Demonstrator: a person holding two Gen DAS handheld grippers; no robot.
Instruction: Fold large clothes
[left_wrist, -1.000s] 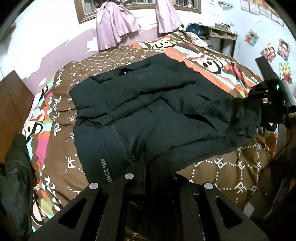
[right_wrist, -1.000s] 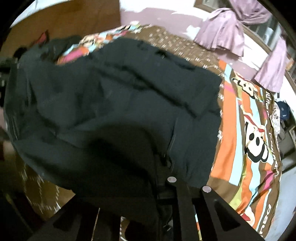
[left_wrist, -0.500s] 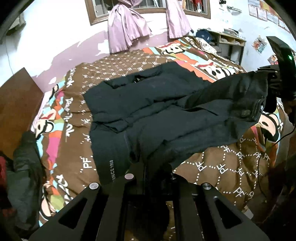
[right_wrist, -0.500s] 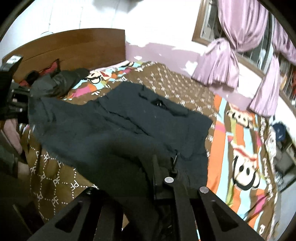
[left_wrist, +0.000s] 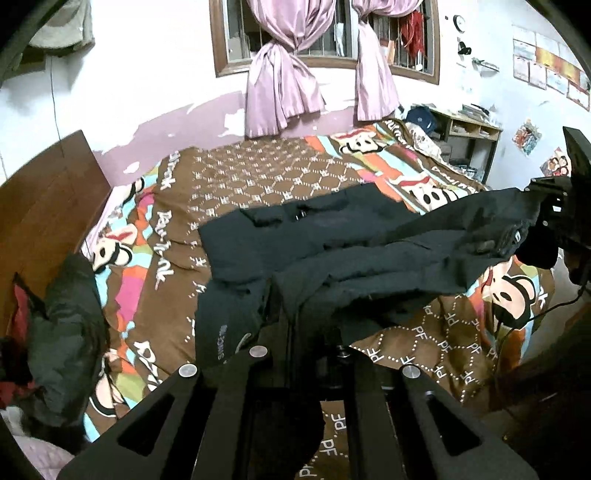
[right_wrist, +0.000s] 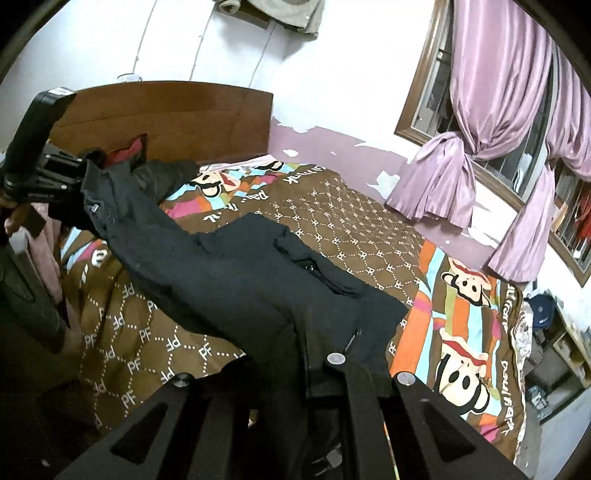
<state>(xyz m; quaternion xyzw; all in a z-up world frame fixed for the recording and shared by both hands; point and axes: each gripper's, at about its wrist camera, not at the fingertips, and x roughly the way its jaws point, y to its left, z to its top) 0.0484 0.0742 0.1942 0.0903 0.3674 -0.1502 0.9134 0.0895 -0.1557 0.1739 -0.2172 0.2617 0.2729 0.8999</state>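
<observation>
1. A dark jacket (left_wrist: 332, 236) is stretched above a bed (left_wrist: 258, 177), its near hem lifted clear of the bedspread while its far part lies flat on the brown middle of the bed.
2. The left gripper (left_wrist: 291, 314) is clamped tight on one corner of the hem (cloth bunches between its jaws, and white lettering shows on the fabric just to the left of them).
3. The right gripper (right_wrist: 306, 332) is likewise closed on the other hem corner, a fold of jacket (right_wrist: 229, 266) draped over its fingers.
4. In the left wrist view the right gripper (left_wrist: 535, 225) hangs over the bed's right edge, the jacket pulled taut toward it; in the right wrist view the left gripper (right_wrist: 74, 173) sits over the bed's near left corner, in front of the headboard (right_wrist: 166, 118).
5. A second dark garment (left_wrist: 66, 325) lies heaped at the head of the bed, by the left edge, apart from the jacket.
6. Purple curtains (left_wrist: 288, 88), knotted at mid-height, hang in the window beyond the far edge of the bed.
7. A small shelf (left_wrist: 469, 133) stands against the wall past the bed's far right corner.
</observation>
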